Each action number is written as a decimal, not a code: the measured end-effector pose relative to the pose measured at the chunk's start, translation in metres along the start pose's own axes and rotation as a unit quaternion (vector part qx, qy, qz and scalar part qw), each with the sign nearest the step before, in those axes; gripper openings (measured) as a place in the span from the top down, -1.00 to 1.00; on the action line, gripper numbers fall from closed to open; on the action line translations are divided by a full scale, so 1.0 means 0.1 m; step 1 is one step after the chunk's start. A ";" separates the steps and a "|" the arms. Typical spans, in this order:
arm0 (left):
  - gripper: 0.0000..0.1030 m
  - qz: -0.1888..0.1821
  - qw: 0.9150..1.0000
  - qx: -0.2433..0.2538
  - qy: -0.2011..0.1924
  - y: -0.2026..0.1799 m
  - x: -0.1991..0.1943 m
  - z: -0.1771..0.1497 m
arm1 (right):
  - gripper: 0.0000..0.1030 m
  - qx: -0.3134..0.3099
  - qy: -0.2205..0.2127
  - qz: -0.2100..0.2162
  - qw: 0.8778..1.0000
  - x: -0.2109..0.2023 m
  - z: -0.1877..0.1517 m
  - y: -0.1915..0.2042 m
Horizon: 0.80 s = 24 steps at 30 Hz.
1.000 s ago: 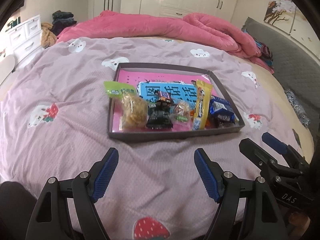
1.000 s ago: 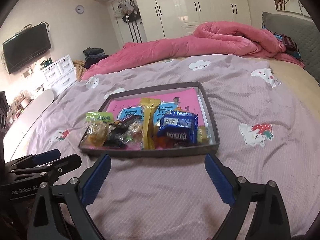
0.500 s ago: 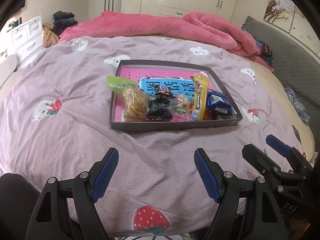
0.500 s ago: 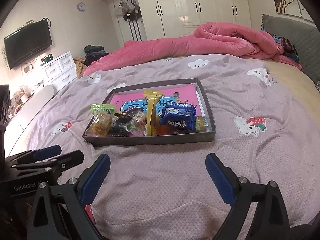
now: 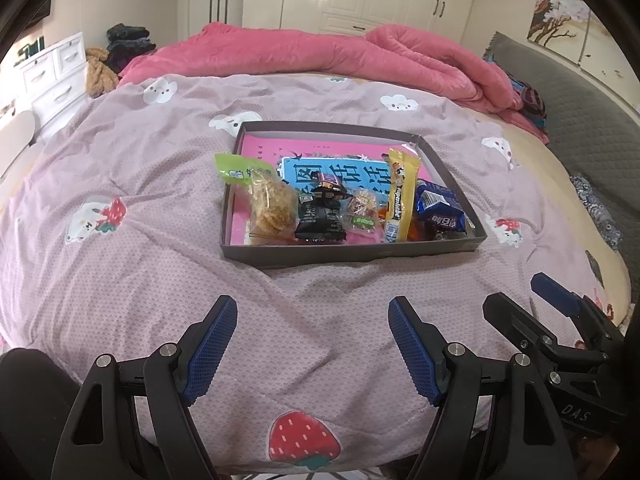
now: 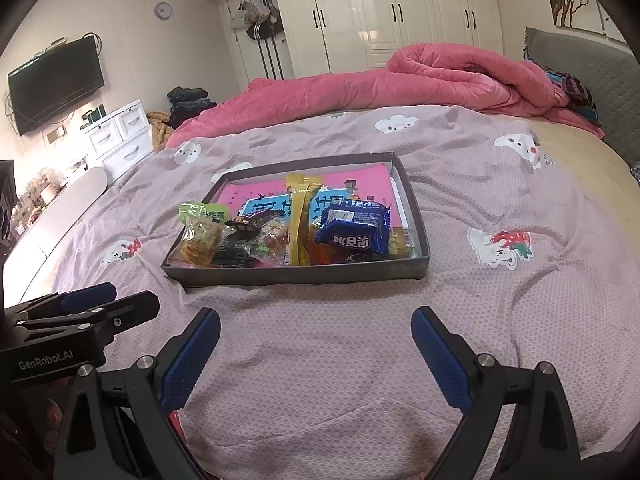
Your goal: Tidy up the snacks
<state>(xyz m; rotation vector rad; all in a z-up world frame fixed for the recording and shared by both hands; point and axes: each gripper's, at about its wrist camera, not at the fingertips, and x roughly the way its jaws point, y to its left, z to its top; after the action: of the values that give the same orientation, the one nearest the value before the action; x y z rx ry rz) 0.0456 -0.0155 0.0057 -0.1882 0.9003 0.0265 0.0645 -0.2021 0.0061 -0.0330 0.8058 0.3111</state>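
- Cataloguing first the tray (image 5: 352, 254): a shallow dark box on the lilac bedspread (image 5: 120, 280), well ahead of both tools, with a pink-and-blue printed sheet lining its floor.
- We count the snacks along its near wall, left to right in the left wrist view: a clear bag of golden biscuits (image 5: 270, 204) with a green header hanging over the left rim, a black packet (image 5: 320, 216), a small clear candy bag (image 5: 362, 210), a long yellow bar (image 5: 400, 196) lying front to back, and a blue biscuit pack (image 5: 440, 210) propped at the right end.
- We note small orange and dark wrappers under the blue pack (too crowded to identify).
- Left tongs (image 5: 312, 344): spread wide, nothing between the pads, hanging over bare bedspread short of the tray.
- Right tongs (image 6: 316, 354): likewise wide and empty, beside the left ones and also short of the tray.
- Progress, as we judge it: every snack we can see sits inside the tray, and none lies loose on the bed, so gathering looks finished.
- Remaining, in our estimate: little or nothing, perhaps straightening the overhanging biscuit bag or the tilted blue pack; both tools are clear of the goods.
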 end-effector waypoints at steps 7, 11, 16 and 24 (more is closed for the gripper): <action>-0.54 0.004 1.000 0.003 -0.001 0.00 0.01 0.01 | -0.88 0.000 0.001 0.001 1.000 0.02 0.01 -0.02; -0.54 0.006 1.000 0.003 -0.002 0.01 0.01 0.02 | -0.88 -0.002 0.003 0.001 1.000 0.04 0.00 -0.02; -0.54 0.009 1.000 0.004 -0.003 0.01 0.01 0.02 | -0.88 0.002 0.003 0.000 1.000 0.05 0.01 -0.02; -0.54 0.017 1.000 0.003 -0.008 0.02 0.00 0.02 | -0.88 0.002 0.003 -0.002 1.000 0.05 0.00 -0.02</action>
<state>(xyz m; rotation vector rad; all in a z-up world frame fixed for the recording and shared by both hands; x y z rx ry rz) 0.0471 -0.0133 0.0072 -0.1675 0.8872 0.0573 0.0688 -0.2023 0.0024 -0.0314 0.8116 0.3046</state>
